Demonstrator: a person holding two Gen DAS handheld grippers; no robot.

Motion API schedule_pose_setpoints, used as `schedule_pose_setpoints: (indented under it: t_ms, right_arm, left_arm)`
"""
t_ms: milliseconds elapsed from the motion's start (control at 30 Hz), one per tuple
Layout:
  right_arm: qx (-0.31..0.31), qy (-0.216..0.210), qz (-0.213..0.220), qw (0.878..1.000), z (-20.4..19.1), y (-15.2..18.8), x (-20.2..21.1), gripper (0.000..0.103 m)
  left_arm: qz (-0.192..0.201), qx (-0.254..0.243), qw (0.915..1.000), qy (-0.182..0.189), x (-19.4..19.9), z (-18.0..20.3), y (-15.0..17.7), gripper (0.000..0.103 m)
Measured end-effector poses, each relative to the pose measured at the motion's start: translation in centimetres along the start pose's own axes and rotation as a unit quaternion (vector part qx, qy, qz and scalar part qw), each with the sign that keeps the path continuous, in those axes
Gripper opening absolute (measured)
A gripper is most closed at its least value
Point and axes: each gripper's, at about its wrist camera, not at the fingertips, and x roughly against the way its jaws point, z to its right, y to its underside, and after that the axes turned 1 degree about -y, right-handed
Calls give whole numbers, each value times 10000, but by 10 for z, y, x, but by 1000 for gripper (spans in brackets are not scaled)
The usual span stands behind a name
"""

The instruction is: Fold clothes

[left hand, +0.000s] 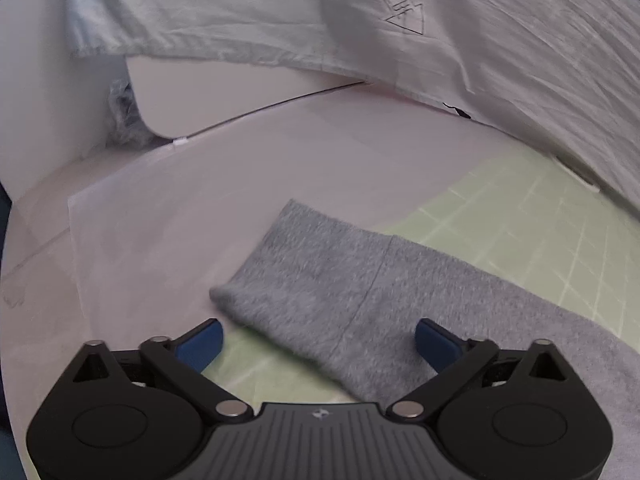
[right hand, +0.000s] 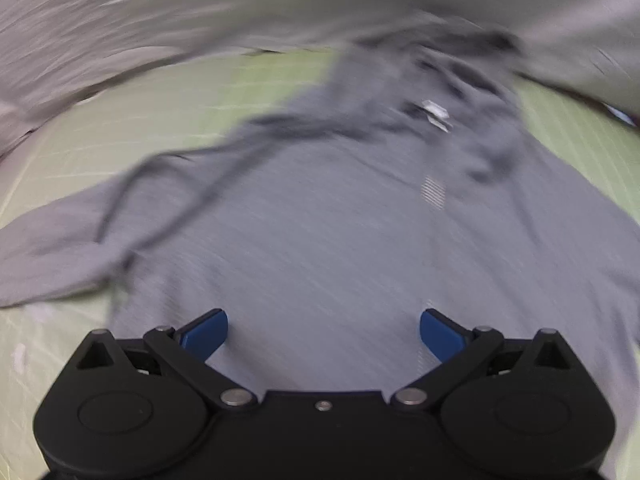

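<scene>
Two claws gape wide, holding nothing: left claw (left hand: 318,334) over the grey sweatshirt's (right hand: 320,220) near sleeve (left hand: 320,280), right claw (right hand: 324,330) above its body. Spread on the green mat (left hand: 520,216), unfolded; folding looks barely begun.

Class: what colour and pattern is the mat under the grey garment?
Pale green mat with a light grid; left wrist view.

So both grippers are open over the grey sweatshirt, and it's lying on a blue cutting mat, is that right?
Not quite: the mat is light green, not blue. The right wrist view shows the green gridded mat under the grey sweatshirt, and the left wrist view shows it beside the sleeve. The rest holds: the left gripper and right gripper are both open over the grey fabric.
</scene>
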Motion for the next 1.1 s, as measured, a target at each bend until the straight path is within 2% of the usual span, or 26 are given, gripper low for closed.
schedule_pose_setpoints:
  t_ms: [33,67,100,133,167,200,233,367,500,600,667,767,833,867,900,1000,1100]
  right_arm:
    - [-101,79,-14,9999,9,3,3,103]
    - [-215,144,-25,9997,17,7,6,103]
    - [-345,182,-26,9992,25,9,10,103]
    - [-461,213,-10,9987,33,11,14,103]
    - [-562,249,12,9981,40,14,18,103]
    - [-628,291,30,9976,45,15,21,103]
    - [-671,332,41,9972,50,17,24,103]
    - [-900,484,93,9947,71,24,33,103]
    - [-1238,534,245,9906,94,33,42,103]
    - [-1532,544,364,9860,110,42,49,103]
    - [-1730,530,442,9825,119,49,53,103]
    - [-1947,524,537,9780,128,60,59,103]
    - [-2041,508,619,9757,131,67,62,103]
    - [-2100,500,669,9741,133,71,63,103]
    - [-2171,476,723,9723,134,74,65,103]
    - [-2349,346,913,9671,137,78,72,103]
    - [-2455,217,1126,9626,136,81,79,103]
  left_arm:
    - [25,-70,10000,-9,-1,3,-1,84]
    - [71,-70,9999,53,-1,4,-1,81]
    - [120,-55,9999,99,0,5,-1,71]
    - [141,-64,9998,112,1,6,-2,56]
    - [171,-84,9997,150,4,7,-4,48]
    - [202,-103,9996,189,6,8,-6,32]
    - [213,-108,9994,236,9,8,-9,22]
    - [585,-205,9943,866,36,20,-24,16]
    - [975,-672,9811,1530,72,60,-31,15]
    - [1069,-1018,9616,2315,103,104,-23,13]
    - [981,-1122,9422,3001,126,139,-9,12]
    - [492,-1384,9037,4021,159,199,26,16]
    - [220,-1840,8838,4296,176,236,53,48]
    - [133,-2093,8788,4287,181,251,67,79]
    - [121,-2279,8783,4201,185,261,78,90]
    - [-107,-2631,8845,3851,181,271,96,91]
    - [-417,-2565,9086,3271,160,257,102,92]
